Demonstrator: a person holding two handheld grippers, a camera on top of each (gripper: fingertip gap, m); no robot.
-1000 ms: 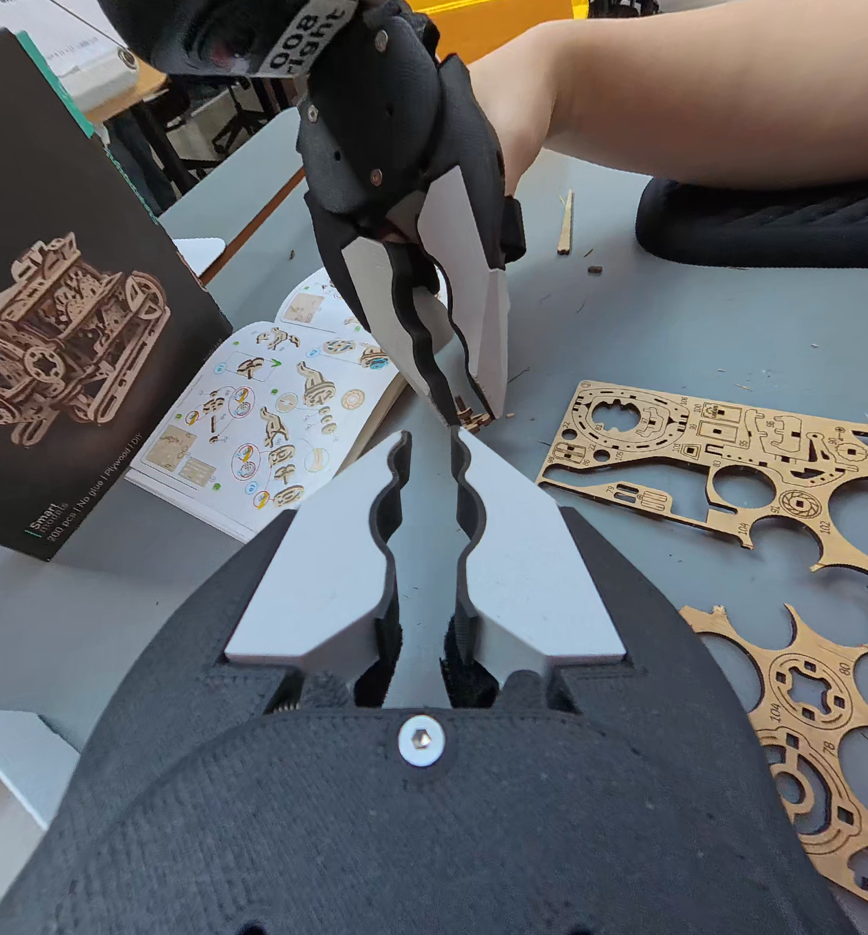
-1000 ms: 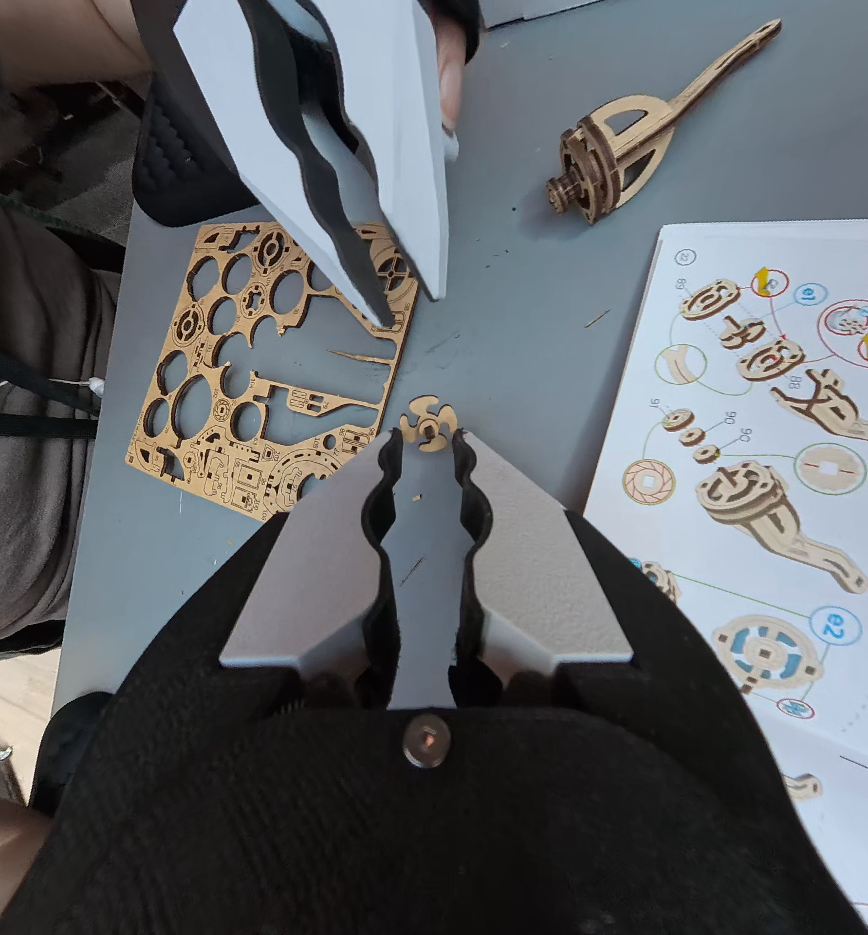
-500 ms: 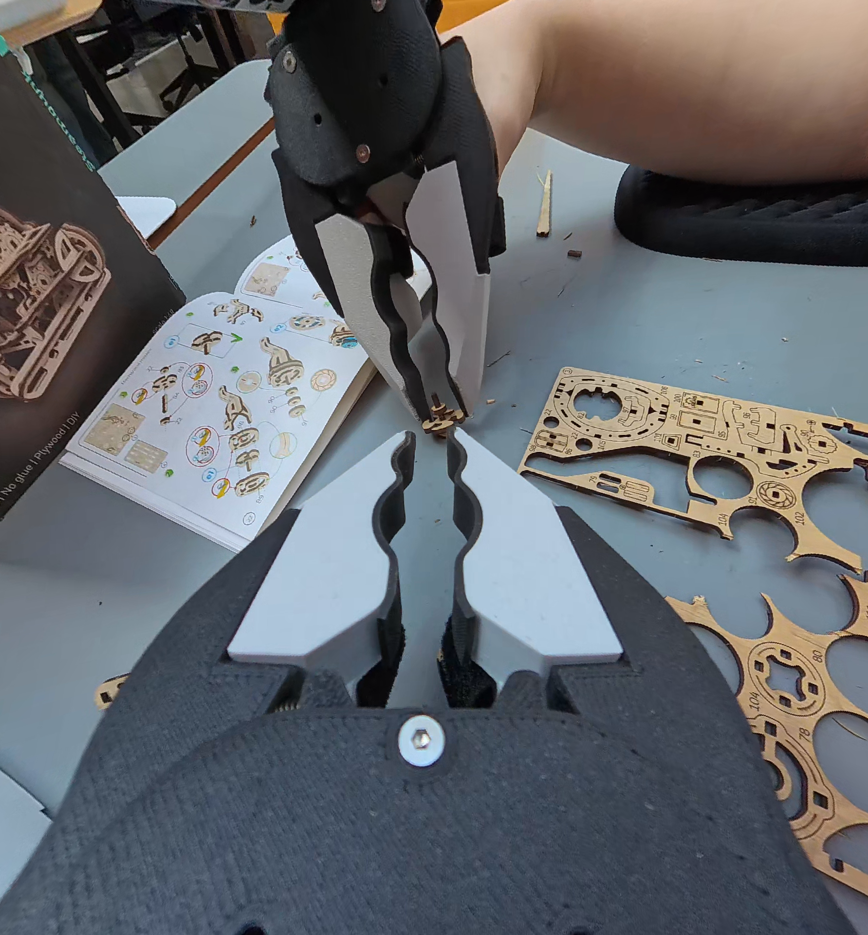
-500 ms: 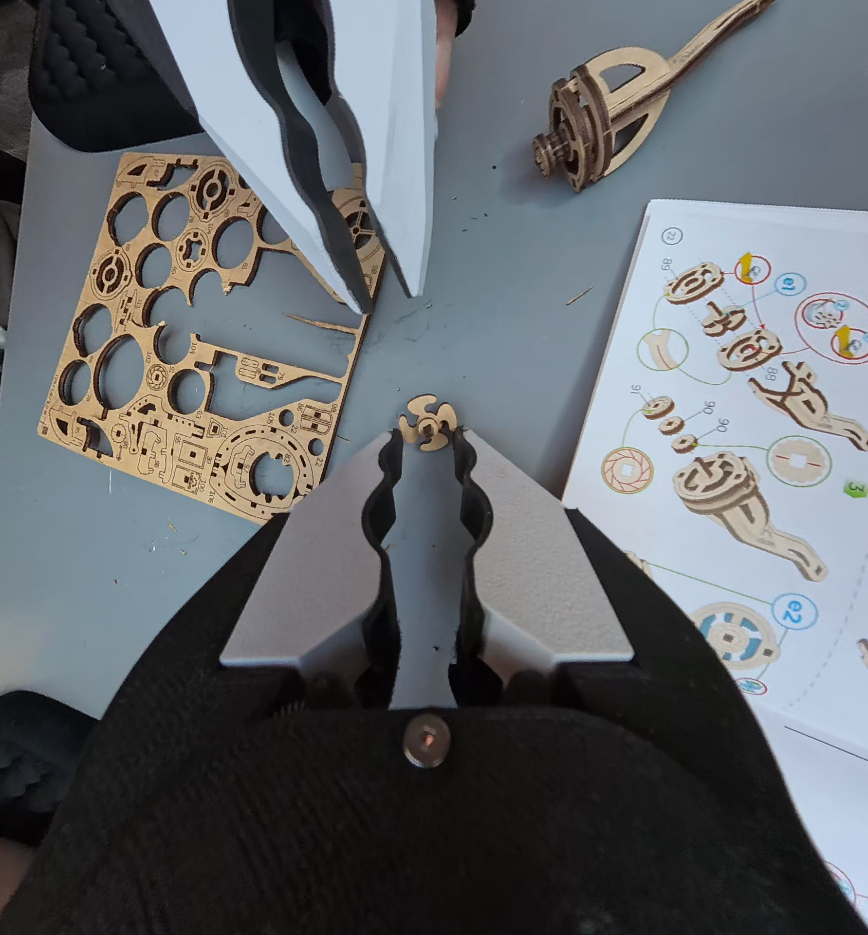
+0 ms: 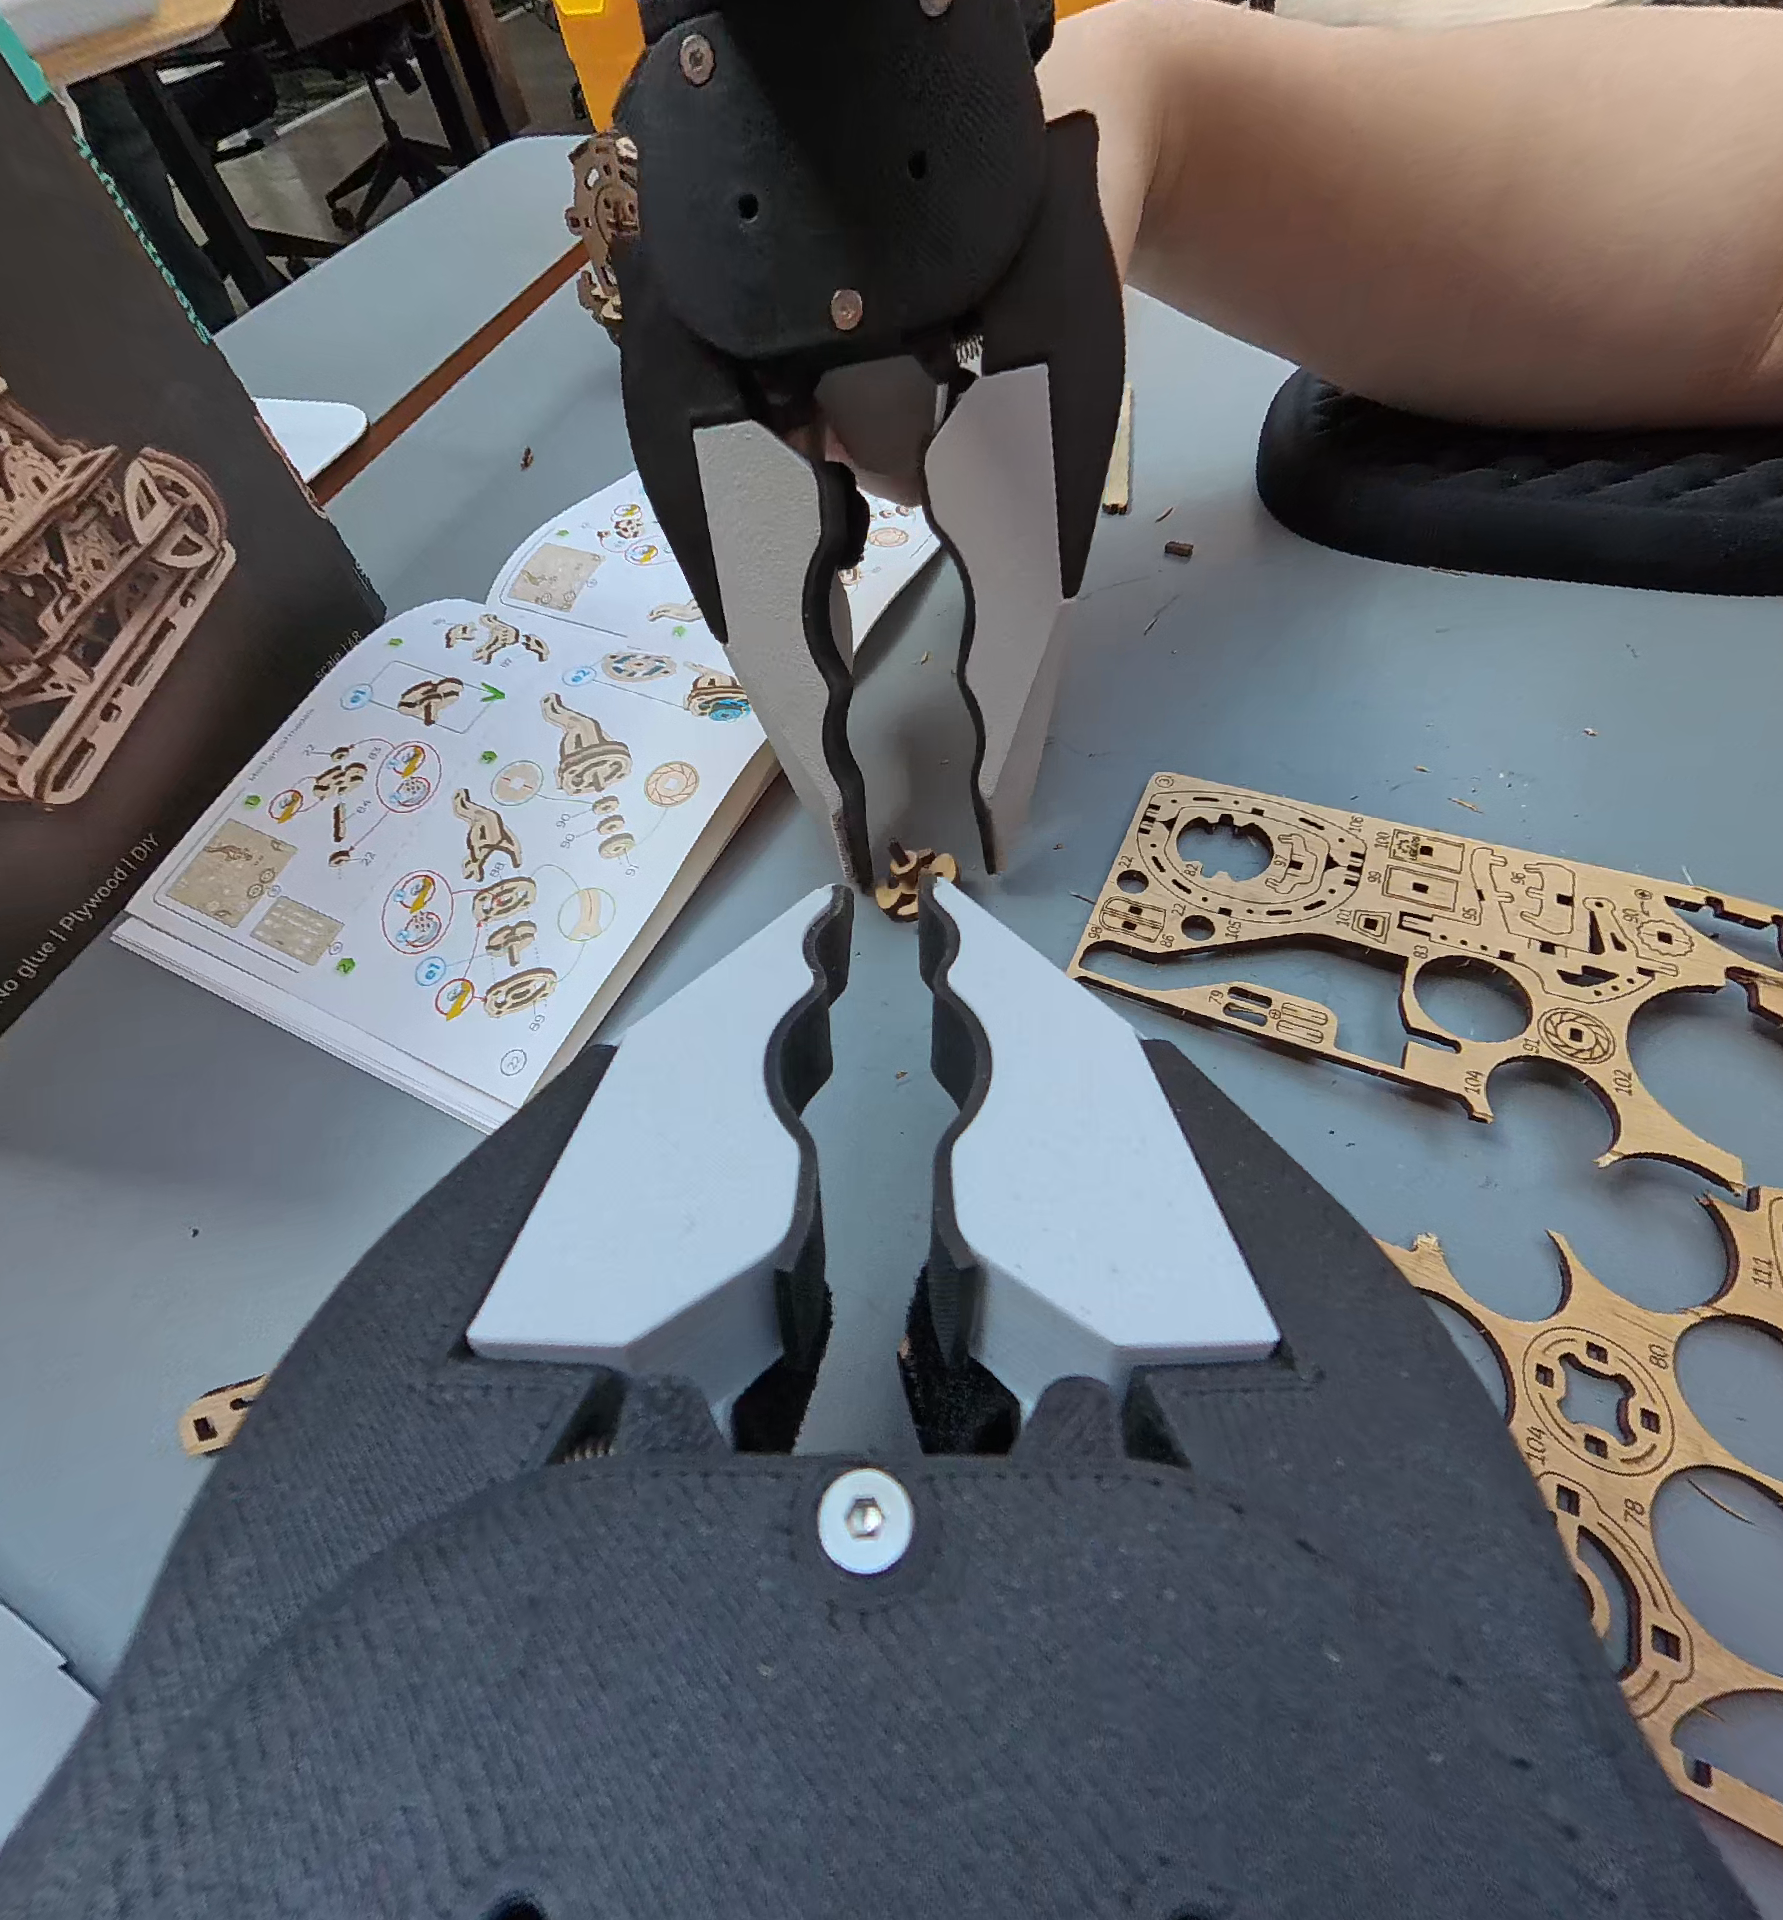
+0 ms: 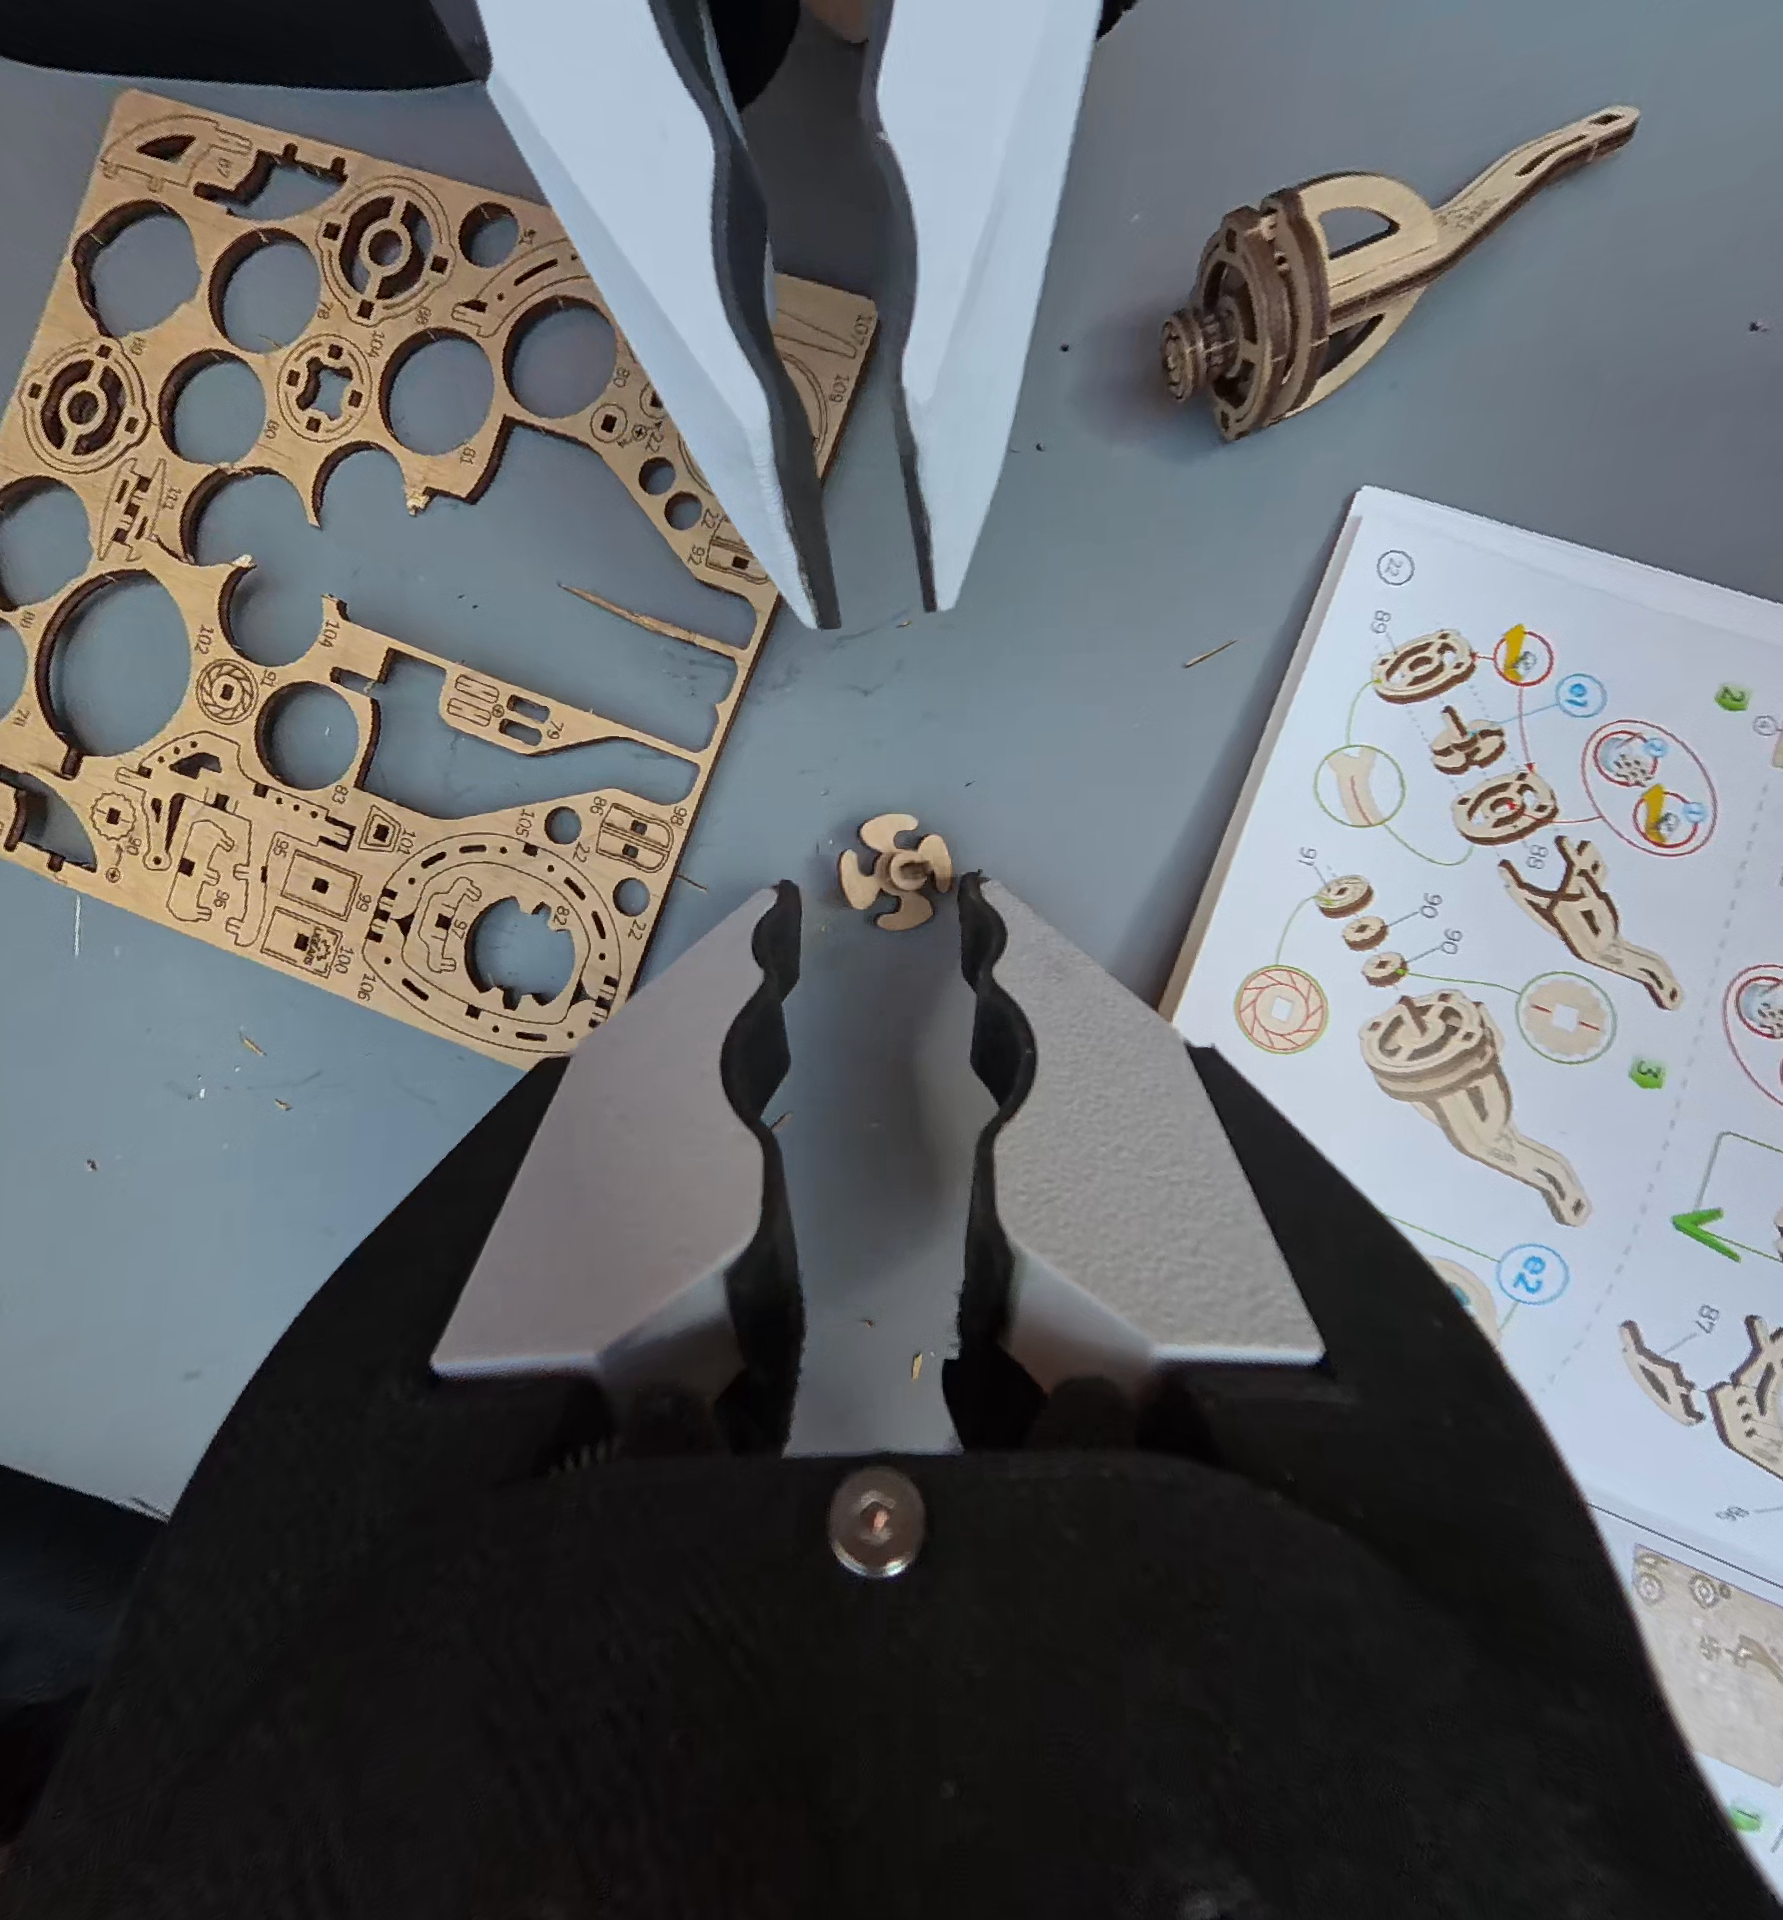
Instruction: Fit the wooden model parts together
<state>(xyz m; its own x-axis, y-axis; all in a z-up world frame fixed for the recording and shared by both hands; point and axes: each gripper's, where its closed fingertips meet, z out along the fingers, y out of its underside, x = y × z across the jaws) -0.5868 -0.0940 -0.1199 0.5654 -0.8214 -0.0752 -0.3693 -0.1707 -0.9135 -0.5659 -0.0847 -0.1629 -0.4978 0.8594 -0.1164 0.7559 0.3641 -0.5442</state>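
Grey tabletop (image 6: pixel 243 1195): small four-lobed wooden rotor piece (image 6: pixel 895 871) lies free between my parted right gripper (image 6: pixel 876 891) fingertips; my left gripper (image 5: pixel 885 902), slightly parted, grips nothing, beside the laser-cut plywood sheet (image 6: pixel 274 582)

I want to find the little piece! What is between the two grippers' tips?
The small wooden propeller piece lies on the grey table, between the right gripper and left gripper. The right wrist view shows it best.
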